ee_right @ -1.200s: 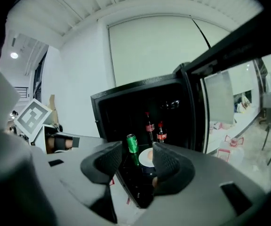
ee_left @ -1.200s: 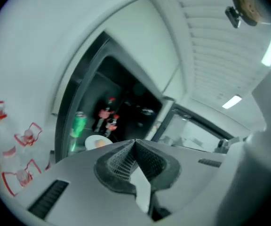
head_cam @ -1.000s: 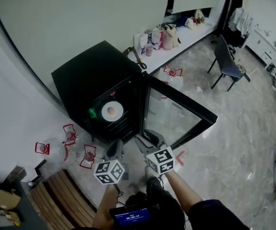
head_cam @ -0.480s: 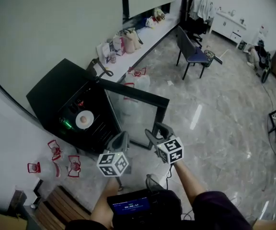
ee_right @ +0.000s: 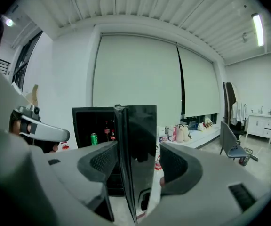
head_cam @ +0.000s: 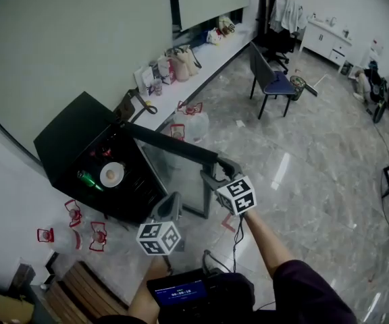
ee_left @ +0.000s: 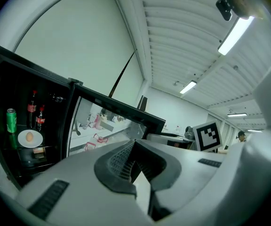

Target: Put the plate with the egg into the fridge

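— Plate with the egg [head_cam: 119,169]: do any fingers have it?

— No. On my left gripper [ee_left: 134,145] the fingers [ee_left: 114,161] are pressed together at the tips, with nothing between them. My right gripper [ee_right: 134,166] has its fingers [ee_right: 178,166] spread, and the free edge of the fridge door [ee_right: 138,140] stands upright between them. The finger at that view's left lies against the door. At the other finger I see a thin gap.

— So where is the plate?

— Inside the black fridge [head_cam: 66,137], flat on a shelf, with the egg [ee_left: 29,136] at its middle. A green can [ee_left: 11,120] stands just beside it, and red-labelled bottles [ee_left: 32,108] stand near the can. The plate is well apart from both of my grippers.

— And the door?

— Partly open. In the head view its glass panel is swung out toward me. My left gripper hangs near the door's lower corner, with its marker cube [head_cam: 159,238] on my side.

— What lies further out?

— A marble floor [head_cam: 316,181], a dark chair [head_cam: 269,79] well beyond the fridge, and bags along a low white ledge [head_cam: 208,59] by the wall.
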`<act>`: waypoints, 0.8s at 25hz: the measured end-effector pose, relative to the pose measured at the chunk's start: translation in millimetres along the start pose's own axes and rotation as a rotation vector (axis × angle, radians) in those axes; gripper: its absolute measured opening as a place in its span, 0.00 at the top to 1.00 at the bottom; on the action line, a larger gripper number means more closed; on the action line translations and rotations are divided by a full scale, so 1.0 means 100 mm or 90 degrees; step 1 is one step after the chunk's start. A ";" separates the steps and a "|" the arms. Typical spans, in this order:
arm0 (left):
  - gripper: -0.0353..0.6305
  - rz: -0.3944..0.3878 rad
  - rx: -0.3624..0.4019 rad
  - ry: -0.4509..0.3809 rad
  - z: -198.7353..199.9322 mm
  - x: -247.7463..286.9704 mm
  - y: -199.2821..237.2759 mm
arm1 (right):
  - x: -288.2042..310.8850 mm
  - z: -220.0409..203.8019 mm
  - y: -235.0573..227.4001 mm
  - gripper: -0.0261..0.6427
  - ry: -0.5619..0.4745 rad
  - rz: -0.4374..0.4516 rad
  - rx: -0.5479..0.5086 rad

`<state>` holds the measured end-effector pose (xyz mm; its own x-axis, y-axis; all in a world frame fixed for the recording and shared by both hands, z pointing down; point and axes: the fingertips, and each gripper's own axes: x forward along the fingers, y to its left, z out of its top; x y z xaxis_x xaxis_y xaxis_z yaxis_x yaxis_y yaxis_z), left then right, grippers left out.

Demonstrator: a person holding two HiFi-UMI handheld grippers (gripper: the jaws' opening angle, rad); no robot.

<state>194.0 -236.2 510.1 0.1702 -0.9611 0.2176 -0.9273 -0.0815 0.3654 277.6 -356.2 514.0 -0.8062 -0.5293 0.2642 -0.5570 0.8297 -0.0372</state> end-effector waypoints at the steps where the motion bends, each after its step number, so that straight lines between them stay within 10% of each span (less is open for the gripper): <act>1: 0.93 0.010 -0.002 -0.003 0.00 -0.02 0.01 | 0.01 0.01 0.03 0.57 -0.004 0.007 0.001; 20: 0.93 0.058 -0.011 -0.025 -0.13 -1.12 0.43 | -0.25 -0.09 1.44 0.57 -0.018 0.056 -0.031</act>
<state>139.8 -128.8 513.3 0.0712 -0.9740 0.2152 -0.9322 0.0117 0.3617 219.4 -222.2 510.6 -0.8573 -0.4583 0.2344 -0.4741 0.8804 -0.0127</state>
